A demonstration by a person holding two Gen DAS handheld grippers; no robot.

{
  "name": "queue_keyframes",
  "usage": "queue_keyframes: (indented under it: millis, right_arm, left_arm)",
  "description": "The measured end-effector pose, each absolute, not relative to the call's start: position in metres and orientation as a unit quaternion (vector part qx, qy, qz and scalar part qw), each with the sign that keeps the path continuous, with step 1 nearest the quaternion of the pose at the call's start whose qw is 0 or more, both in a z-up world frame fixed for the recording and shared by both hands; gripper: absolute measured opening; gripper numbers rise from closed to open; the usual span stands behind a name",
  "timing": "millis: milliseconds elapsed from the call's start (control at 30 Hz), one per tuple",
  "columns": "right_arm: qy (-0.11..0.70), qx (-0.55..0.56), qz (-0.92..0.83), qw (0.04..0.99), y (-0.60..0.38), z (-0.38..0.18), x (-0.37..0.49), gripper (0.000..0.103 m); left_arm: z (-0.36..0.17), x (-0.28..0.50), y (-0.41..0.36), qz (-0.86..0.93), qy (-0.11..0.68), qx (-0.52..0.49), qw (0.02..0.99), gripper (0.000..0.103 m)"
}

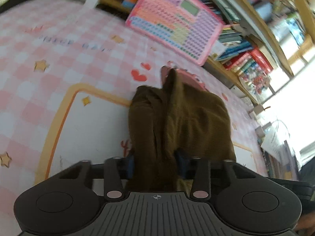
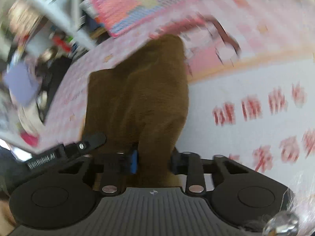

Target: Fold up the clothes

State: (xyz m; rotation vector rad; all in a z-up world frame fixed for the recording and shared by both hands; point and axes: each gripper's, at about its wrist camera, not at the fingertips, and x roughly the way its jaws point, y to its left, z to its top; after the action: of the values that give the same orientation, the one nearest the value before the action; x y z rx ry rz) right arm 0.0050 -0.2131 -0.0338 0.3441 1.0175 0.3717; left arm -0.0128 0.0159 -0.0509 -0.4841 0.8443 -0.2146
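Observation:
A brown fleecy garment [image 1: 181,114] hangs bunched in front of me above a pink checked mat [image 1: 59,59]. In the left wrist view its folds run down between the blue pads, and my left gripper [image 1: 156,163] is shut on the cloth. The right wrist view is blurred; there the same brown garment [image 2: 137,90] narrows into my right gripper [image 2: 153,162], whose pads pinch it. A black part of another tool [image 2: 92,139] touches the cloth's left edge. The garment hides most of both grippers' fingers.
A pink piece of clothing [image 1: 189,78] lies on the mat just beyond the brown garment. A pink bead board [image 1: 173,19] leans against low bookshelves [image 1: 246,63] packed with books. Red characters [image 2: 256,108] mark the mat's white panel.

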Motion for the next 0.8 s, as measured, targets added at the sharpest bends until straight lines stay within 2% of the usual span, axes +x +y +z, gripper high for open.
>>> queue_keyframes:
  millis: [133,267,333,400,500,567,667,800]
  right_arm:
    - [0.445,0.070,0.188,0.873,-0.201,-0.015,-0.009,0.025]
    - [0.484,0.115,0.180,0.848,-0.220,-0.026,-0.008,0.026]
    - [0.496,0.144,0.172,0.839,-0.228,-0.034,-0.007,0.031]
    - [0.501,0.164,0.165,0.833,-0.232,-0.038,-0.005,0.041]
    - [0.507,0.189,0.160,0.826,-0.235,-0.045,-0.005,0.042]
    - [0.508,0.202,0.159,0.822,-0.236,-0.049,-0.005,0.039]
    - [0.496,0.184,0.169,0.832,-0.231,-0.044,-0.009,0.027]
    - [0.457,0.127,0.182,0.861,-0.220,-0.026,-0.021,0.025]
  left_arm:
    - [-0.027,-0.030,-0.007,-0.131,0.376,-0.171,0.901,0.031]
    - [-0.037,-0.027,-0.003,-0.143,0.411,-0.193,0.879,0.032]
    - [-0.044,-0.025,0.002,-0.139,0.421,-0.206,0.872,0.035]
    - [-0.047,-0.023,0.006,-0.141,0.426,-0.221,0.866,0.038]
    - [-0.055,-0.019,0.009,-0.136,0.435,-0.237,0.858,0.043]
    - [-0.060,-0.017,0.010,-0.131,0.440,-0.250,0.853,0.043]
    - [-0.061,-0.018,0.006,-0.124,0.440,-0.247,0.854,0.036]
    - [-0.046,-0.029,-0.002,-0.124,0.410,-0.233,0.873,0.031]
